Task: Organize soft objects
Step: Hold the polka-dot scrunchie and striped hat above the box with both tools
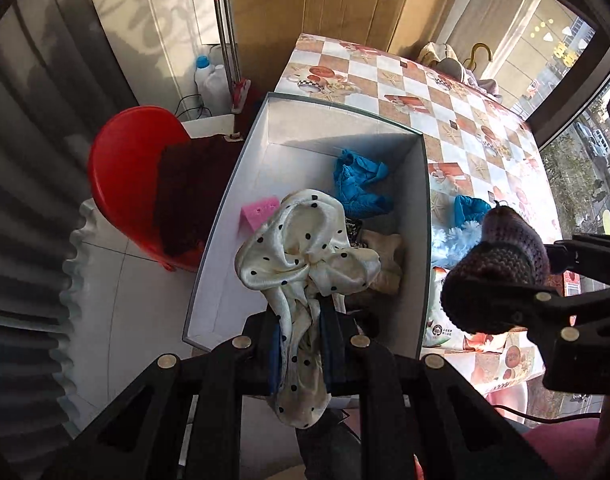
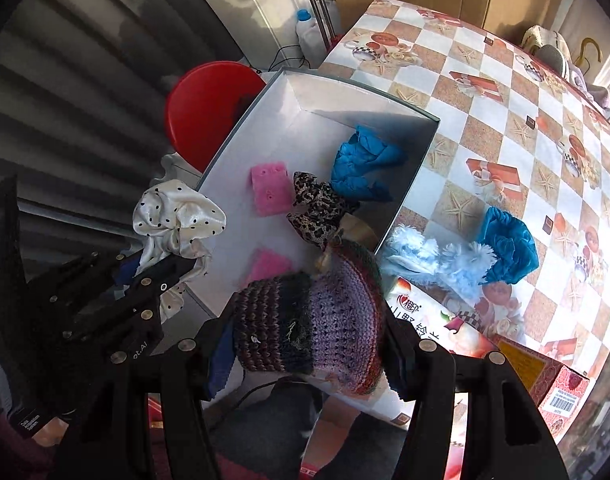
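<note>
My left gripper is shut on a cream satin scrunchie with black dots, held above the near end of a white open box. My right gripper is shut on a purple and dark striped knitted piece, above the box's near right corner. In the box lie a blue cloth, a pink sponge, a second pink sponge and a leopard-print scrunchie. On the table beside the box rest a light blue fluffy item and a blue velvet scrunchie.
The box sits at the left edge of a table with a checked starfish cloth. A red stool with a dark cloth stands left of the box. A tissue pack and a red carton lie near the front right.
</note>
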Tool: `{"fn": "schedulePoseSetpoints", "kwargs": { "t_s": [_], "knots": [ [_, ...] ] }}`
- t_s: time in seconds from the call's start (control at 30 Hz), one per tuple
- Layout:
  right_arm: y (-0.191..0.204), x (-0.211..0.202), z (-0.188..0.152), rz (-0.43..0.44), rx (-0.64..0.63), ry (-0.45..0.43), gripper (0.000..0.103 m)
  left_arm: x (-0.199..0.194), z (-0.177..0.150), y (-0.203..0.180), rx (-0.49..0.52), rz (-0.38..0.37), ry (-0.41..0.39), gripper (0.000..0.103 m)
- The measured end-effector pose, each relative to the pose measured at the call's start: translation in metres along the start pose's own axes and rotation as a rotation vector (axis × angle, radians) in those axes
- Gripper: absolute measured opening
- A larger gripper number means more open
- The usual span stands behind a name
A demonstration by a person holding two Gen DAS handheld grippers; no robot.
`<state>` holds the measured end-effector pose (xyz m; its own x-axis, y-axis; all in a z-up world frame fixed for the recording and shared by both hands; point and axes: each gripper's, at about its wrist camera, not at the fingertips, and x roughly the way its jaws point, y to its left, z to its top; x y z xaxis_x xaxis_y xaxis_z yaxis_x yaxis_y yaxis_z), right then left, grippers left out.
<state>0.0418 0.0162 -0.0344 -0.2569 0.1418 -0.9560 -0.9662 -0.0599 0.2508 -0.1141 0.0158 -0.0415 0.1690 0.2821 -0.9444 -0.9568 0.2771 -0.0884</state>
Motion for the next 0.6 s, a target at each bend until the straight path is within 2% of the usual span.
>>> {"fn": "schedulePoseSetpoints", "kwargs": {
  "t_s": [0.23, 0.6],
  "knots": [
    [0.003, 0.011, 0.004, 0.011, -0.069, 0.052, 0.062, 0.006, -0.004, -0.001, -0.06, 0.019, 0.026, 0.018],
    [0.001, 0.017, 0.007, 0.054, -0.091, 0.075, 0.062, 0.016, -0.007, -0.008, -0.05, 0.057, 0.078, 0.018]
  ]
}}
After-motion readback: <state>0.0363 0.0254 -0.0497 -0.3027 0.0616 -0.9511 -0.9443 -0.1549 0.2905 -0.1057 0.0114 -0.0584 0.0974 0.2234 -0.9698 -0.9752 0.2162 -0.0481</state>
